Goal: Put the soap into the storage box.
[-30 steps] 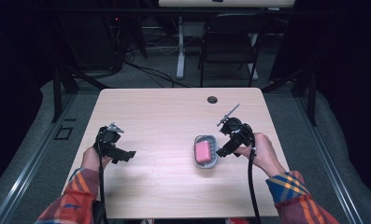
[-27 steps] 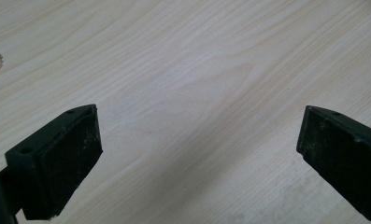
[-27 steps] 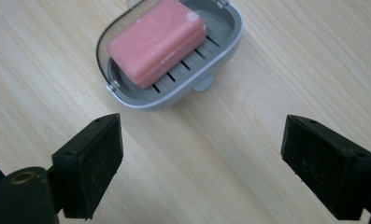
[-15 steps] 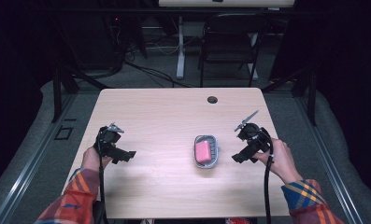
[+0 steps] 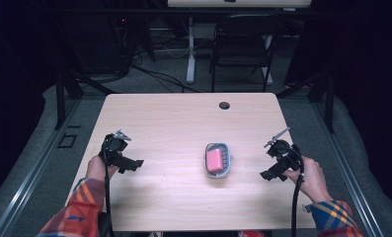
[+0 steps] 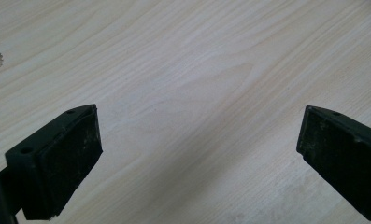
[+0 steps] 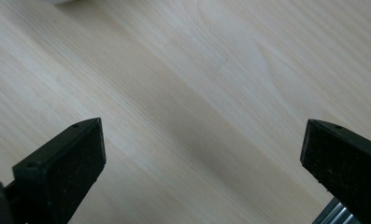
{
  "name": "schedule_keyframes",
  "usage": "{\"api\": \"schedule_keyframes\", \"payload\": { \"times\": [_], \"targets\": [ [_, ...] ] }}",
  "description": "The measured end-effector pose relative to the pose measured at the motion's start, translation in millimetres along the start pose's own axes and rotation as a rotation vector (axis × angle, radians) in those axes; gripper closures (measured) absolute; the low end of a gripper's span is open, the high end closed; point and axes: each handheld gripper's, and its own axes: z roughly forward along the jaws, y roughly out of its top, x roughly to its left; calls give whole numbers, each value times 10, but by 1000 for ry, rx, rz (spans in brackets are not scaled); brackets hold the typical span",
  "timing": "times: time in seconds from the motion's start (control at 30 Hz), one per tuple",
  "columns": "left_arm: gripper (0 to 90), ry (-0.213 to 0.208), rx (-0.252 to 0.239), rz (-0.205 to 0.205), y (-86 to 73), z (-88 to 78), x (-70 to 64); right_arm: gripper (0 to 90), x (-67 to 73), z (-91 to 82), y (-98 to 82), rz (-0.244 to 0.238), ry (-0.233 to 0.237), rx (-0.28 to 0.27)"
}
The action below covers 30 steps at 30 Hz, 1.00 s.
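Observation:
A small grey tray point(image 5: 225, 148) holding a pink block point(image 5: 214, 159) lies right of the middle of the light wooden table point(image 5: 174, 128). My left gripper point(image 5: 131, 165) rests at the table's left side, open, with bare wood between its jaws point(image 6: 197, 140). Near the right edge my right gripper point(image 5: 271, 174) hovers a short way right of the tray, also open over bare wood point(image 7: 202, 140). Neither gripper touches the tray.
A round cable hole point(image 5: 224, 105) sits near the table's far edge. Beyond the table stand a folding chair point(image 5: 243, 49) and a desk leg with cables point(image 5: 189, 54). The table's metal edge point(image 7: 337, 214) shows in the right gripper view's bottom right corner.
My right gripper has drawn away from the tray toward the table's right edge, leaving the tray and pink block in place. The left gripper has stayed put.

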Motion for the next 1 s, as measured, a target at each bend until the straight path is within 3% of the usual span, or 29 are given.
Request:
{"api": "schedule_keyframes", "payload": {
  "times": [0.17, 0.33, 0.37, 0.4, 0.53, 0.57, 0.63, 0.7, 0.73, 0.87, 1.0],
  "targets": [
    [0, 1, 1, 2, 1, -1, -5, 0, -37, 94, -162, 24, -9, 7],
    [0, -2, 0, 4, 0, -3, -11, 0, -38, 223, -297, 21, 6, 50],
    [0, -2, 0, 4, 1, -2, -8, 0, -12, 271, -345, 43, 8, 26],
    [0, -2, 1, 5, 1, 1, -6, 0, -17, 275, -359, 25, 10, 60],
    [0, -12, 10, 4, 6, 26, 15, 0, -1, 402, -442, 38, -1, 83],
    [0, -10, 12, 4, 8, 29, 14, 0, -22, 434, -444, 21, -3, 127],
    [0, -10, 11, 10, 13, 29, 6, 0, -40, 506, -464, 46, -3, 123],
    [0, -11, 9, 14, 17, 24, -8, 0, -83, 514, -448, 26, 2, 186],
    [0, -12, 11, 17, 15, 18, -15, 0, -82, 533, -461, 43, 5, 169],
    [0, -10, 7, 14, 10, 2, -24, 0, -90, 539, -468, 21, -28, 204],
    [0, -9, 14, 12, 18, 21, -24, 0, -64, 589, -478, 29, -37, 165]
  ]
}}
